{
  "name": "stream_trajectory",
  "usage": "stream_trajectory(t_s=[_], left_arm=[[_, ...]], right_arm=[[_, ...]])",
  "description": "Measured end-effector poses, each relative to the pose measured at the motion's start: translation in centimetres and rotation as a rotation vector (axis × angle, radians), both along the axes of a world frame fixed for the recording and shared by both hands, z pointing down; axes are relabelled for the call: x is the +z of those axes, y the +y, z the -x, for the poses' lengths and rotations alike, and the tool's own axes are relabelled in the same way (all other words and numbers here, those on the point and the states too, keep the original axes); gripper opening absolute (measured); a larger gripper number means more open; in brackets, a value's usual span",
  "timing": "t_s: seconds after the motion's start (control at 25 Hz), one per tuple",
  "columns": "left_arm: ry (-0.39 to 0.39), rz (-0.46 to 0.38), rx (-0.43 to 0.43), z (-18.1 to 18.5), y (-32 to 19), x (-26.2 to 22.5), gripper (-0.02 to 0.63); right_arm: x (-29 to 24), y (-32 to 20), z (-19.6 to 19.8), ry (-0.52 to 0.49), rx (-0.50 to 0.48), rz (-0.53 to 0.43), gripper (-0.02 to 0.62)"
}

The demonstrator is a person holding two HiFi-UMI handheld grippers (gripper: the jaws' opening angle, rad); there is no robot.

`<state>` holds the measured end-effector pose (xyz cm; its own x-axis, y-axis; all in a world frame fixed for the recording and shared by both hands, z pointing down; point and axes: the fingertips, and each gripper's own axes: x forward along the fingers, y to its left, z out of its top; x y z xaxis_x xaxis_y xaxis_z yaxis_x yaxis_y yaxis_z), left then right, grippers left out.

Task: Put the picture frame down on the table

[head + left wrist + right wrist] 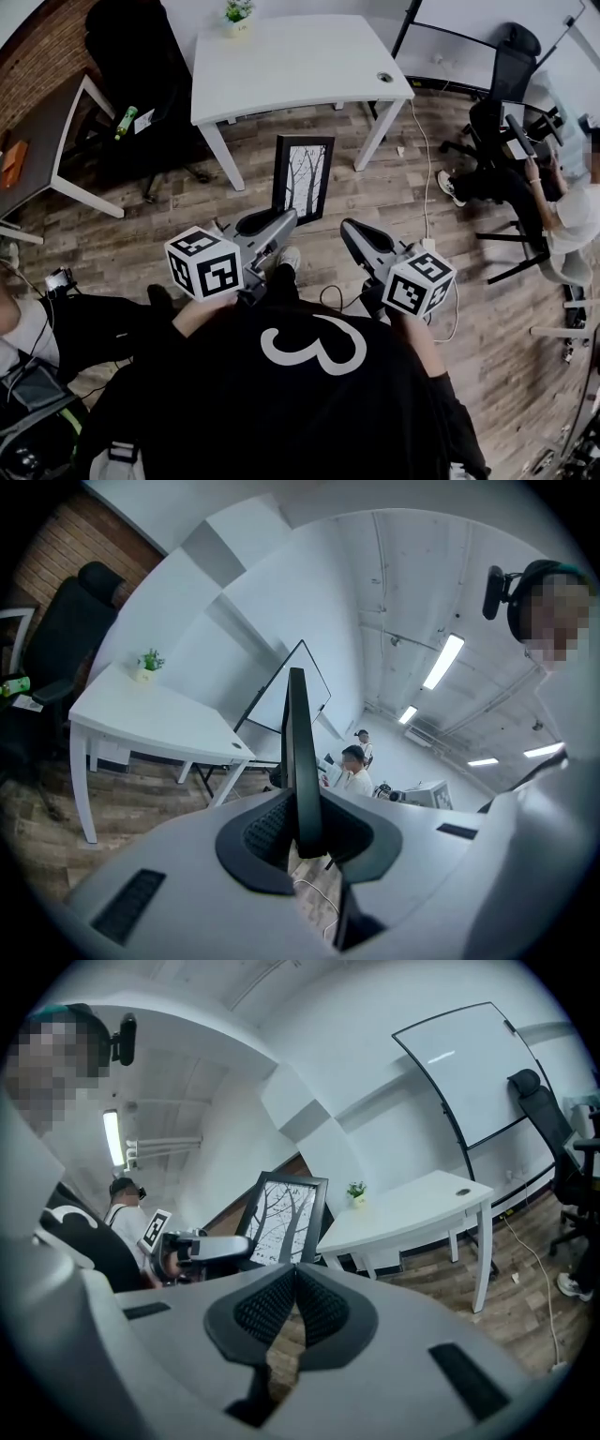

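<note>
The black picture frame [302,178] with a print of bare trees stands upright in the air over the wood floor, in front of the white table [291,61]. My left gripper [284,218] is shut on the frame's lower edge. In the left gripper view the frame [298,742] shows edge-on, clamped between the jaws of the left gripper [302,832]. My right gripper [347,228] hangs to the right of the frame, apart from it and shut on nothing. In the right gripper view the right gripper [294,1279] has its jaws closed together, with the frame [286,1218] and the table [412,1208] beyond.
A small potted plant [237,17] stands at the table's far edge. A black office chair [131,56] and a side desk [47,141] with a green bottle [125,120] are at the left. A seated person [562,216] and a whiteboard [469,37] are at the right.
</note>
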<state>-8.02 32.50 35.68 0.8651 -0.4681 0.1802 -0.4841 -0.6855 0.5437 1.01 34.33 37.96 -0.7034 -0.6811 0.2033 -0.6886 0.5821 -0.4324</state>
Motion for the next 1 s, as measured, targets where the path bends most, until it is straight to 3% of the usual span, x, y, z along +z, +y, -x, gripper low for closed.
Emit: stream_trajectory(t_s=[0.36, 1.0], left_arm=[[-0.009, 0.036, 0.041, -0.4, -10.4, -0.6, 0.064], [0.036, 0.085, 0.076, 0.4, -24.1, -0.1, 0.064]], right_arm=[[-0.8, -10.0, 0.2, -0.011, 0.036, 0.031, 0.023], [-1.5, -23.5, 0.2, 0.057, 0.090, 0.064, 0.023]])
